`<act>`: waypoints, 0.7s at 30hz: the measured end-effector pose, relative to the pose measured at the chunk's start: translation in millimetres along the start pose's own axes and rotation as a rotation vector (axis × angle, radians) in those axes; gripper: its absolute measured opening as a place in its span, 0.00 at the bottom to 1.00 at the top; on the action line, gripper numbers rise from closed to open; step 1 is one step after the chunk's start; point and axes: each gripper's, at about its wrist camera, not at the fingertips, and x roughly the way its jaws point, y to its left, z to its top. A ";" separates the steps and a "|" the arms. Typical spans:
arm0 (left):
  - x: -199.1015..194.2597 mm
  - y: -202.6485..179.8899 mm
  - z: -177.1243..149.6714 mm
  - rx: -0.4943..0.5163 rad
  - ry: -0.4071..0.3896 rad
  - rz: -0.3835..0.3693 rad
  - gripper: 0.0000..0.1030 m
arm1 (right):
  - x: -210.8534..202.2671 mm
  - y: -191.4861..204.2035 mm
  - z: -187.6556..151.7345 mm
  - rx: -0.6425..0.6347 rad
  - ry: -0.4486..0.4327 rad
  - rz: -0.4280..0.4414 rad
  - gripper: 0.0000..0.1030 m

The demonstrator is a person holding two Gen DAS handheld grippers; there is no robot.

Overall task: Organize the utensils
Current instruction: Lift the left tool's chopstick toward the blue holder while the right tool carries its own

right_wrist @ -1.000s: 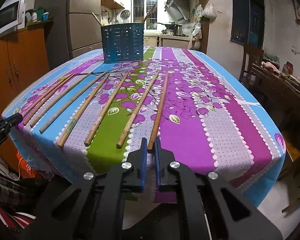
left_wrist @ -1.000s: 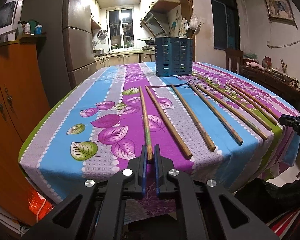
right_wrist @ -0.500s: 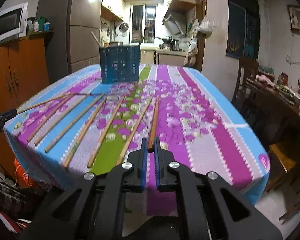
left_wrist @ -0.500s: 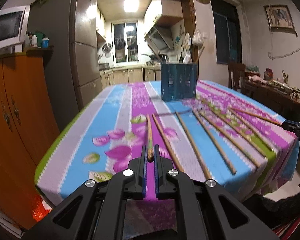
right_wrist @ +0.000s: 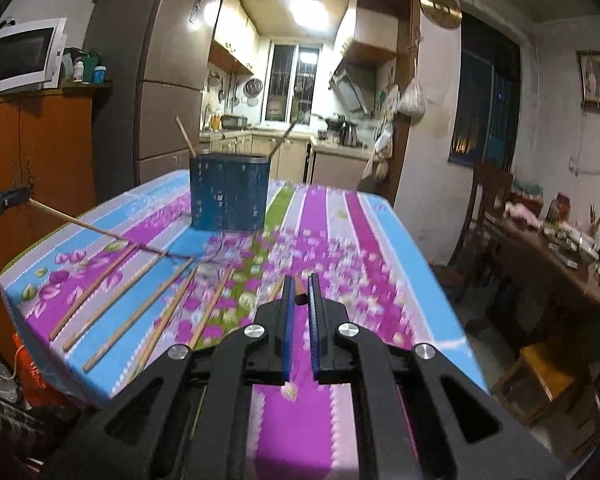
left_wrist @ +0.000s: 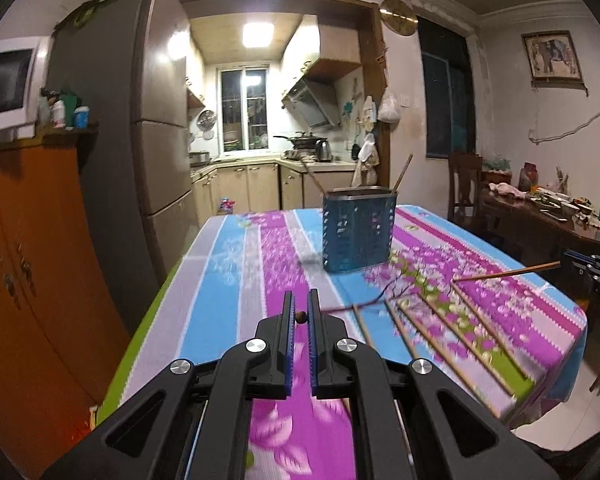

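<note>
The counter under its striped floral cloth carries a blue utensil holder and loose chopsticks. Each hand-held gripper, left and right, clamps one chopstick end, lifted.

wooden chopsticks, perforated metal holder, printed cloth tablecloth

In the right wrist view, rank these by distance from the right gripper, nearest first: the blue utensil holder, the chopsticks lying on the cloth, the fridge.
1. Chopsticks lying on the cloth: lower left, just ahead of the right gripper.
2. Blue utensil holder: mid-table, left of centre.
3. Fridge: behind the table, upper left.
</note>
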 end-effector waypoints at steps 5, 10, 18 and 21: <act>17.8 4.0 38.6 0.036 -0.039 -0.016 0.07 | 10.6 -9.0 31.7 -0.030 -0.049 0.015 0.05; 40.4 8.4 65.2 0.037 -0.040 -0.038 0.07 | 25.7 -11.7 56.5 -0.070 -0.073 0.017 0.05; 72.7 18.4 96.0 0.028 -0.019 -0.071 0.07 | 47.9 -16.5 90.0 -0.094 -0.094 0.034 0.05; 86.1 24.6 107.1 0.008 -0.006 -0.084 0.07 | 56.5 -20.8 100.8 -0.090 -0.095 0.041 0.05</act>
